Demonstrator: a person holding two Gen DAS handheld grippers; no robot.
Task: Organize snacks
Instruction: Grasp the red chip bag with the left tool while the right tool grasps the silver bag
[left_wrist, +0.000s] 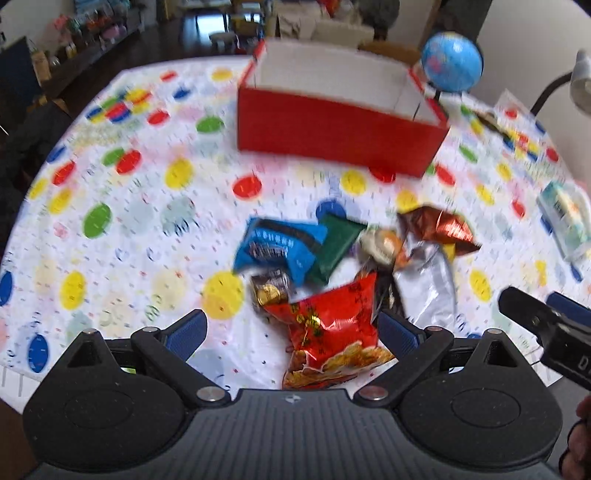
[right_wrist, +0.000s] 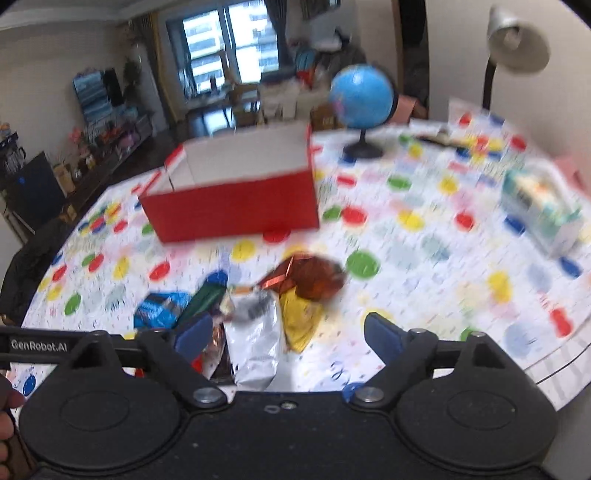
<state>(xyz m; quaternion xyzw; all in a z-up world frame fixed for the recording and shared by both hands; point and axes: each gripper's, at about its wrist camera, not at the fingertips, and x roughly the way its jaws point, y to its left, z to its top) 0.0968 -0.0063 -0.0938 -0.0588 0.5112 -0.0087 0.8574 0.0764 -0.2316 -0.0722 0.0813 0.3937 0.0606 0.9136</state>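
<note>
Though smeared by blur, plainly spread wide and holding nothing: left tool (left_wrist: 291, 325), blue pads either side of a red crinkly foil snack bag (left_wrist: 328, 332) at lower centre, neither pad seen pressing. Likewise wide and empty: right tool (right_wrist: 288, 332), over a silver foil pouch (right_wrist: 255, 339) and a yellow plastic packet (right_wrist: 301, 321) at lower centre.

Probably light, soft, air-puffed and slick; contents likely to crush. Best taken by a flat sealed end or a pinched corner, gently, not across the belly.

Further out, heaped and overlapping mid-frame: blue plastic packet (left_wrist: 280, 247), dark green packet (left_wrist: 338, 243), copper-brown foil bag (left_wrist: 439, 225). Risk of dragging a neighbour along when lifting.

Beyond the heap, upper centre: open red cardboard box with white inside (left_wrist: 340, 129), apparently empty, near wall facing the heap. Bare strip of dotted white surface (left_wrist: 129, 221) between heap and box; wide room at left. To avoid at right: blue globe on a black stand (right_wrist: 360, 96) and pale tissue pack (right_wrist: 539, 206).
</note>
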